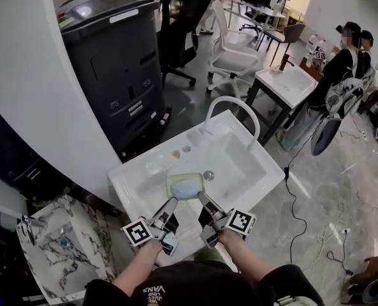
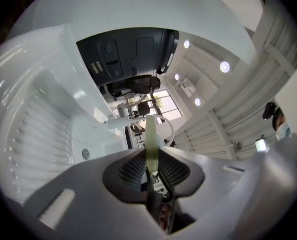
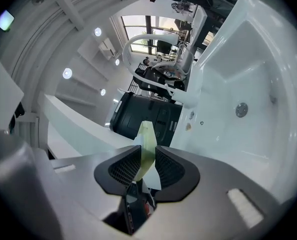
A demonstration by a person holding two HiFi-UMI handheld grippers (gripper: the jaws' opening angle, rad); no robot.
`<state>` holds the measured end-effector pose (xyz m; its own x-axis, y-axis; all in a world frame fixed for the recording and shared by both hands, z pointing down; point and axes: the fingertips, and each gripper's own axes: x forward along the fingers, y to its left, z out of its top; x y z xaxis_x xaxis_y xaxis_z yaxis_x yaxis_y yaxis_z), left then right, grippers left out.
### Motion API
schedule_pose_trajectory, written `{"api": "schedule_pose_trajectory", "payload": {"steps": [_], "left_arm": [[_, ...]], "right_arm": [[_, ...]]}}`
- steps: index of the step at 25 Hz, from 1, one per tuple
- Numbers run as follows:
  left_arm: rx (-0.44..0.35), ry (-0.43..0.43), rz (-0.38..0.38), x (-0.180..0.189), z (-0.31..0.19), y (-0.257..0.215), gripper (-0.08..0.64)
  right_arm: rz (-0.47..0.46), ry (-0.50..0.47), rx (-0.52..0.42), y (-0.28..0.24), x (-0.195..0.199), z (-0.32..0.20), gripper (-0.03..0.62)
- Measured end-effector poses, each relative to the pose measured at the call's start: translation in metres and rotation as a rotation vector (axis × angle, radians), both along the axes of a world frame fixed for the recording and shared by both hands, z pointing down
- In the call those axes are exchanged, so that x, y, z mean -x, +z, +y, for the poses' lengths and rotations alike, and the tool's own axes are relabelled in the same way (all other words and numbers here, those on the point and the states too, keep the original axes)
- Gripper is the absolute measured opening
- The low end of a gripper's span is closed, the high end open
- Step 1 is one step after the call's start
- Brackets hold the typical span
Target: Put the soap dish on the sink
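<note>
A pale green soap dish (image 1: 185, 185) with a bluish bar of soap in it hangs over the basin of the white sink (image 1: 255, 171). Both grippers hold it by its near rim. My left gripper (image 1: 172, 202) is shut on the dish's left near edge, and my right gripper (image 1: 201, 197) is shut on its right near edge. In the left gripper view the green rim (image 2: 151, 139) stands edge-on between the dark pads. The right gripper view shows the same rim (image 3: 146, 145) pinched between its pads.
The sink has a curved white faucet (image 1: 234, 107) at its far rim and a drain (image 1: 208, 174) in the basin. A marbled sink (image 1: 61, 234) stands at the left, a dark printer (image 1: 115, 62) behind it. Further back are office chairs, another sink (image 1: 285, 80) and people (image 1: 341, 56).
</note>
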<state>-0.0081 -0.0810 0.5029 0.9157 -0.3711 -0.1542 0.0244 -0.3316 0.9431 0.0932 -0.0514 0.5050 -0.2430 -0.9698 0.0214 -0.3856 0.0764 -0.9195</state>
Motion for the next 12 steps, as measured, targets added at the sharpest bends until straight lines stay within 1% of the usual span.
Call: {"api": "schedule_pose_trajectory", "payload": {"steps": [4,7,9,11,12], "left_arm": [[-0.003,-0.046,-0.010,-0.010,-0.015,0.002,0.124],[-0.024,-0.081,-0.017,-0.016,-0.027,0.002,0.124],[-0.024,-0.105,-0.018,-0.021,-0.033,0.005,0.124],[-0.017,-0.129,-0.022,-0.026,-0.038,0.008,0.124],[-0.019,-0.138,-0.023,-0.029,-0.040,0.009,0.124]], "right_arm": [[-0.016,-0.053,-0.014,-0.003,-0.009,-0.020,0.080],[0.016,-0.086,-0.008,0.001,-0.019,-0.034,0.080],[0.001,-0.101,0.011,0.006,-0.025,-0.042,0.080],[-0.026,-0.127,-0.005,0.006,-0.028,-0.050,0.080],[-0.025,-0.140,-0.013,0.005,-0.030,-0.055,0.080]]}}
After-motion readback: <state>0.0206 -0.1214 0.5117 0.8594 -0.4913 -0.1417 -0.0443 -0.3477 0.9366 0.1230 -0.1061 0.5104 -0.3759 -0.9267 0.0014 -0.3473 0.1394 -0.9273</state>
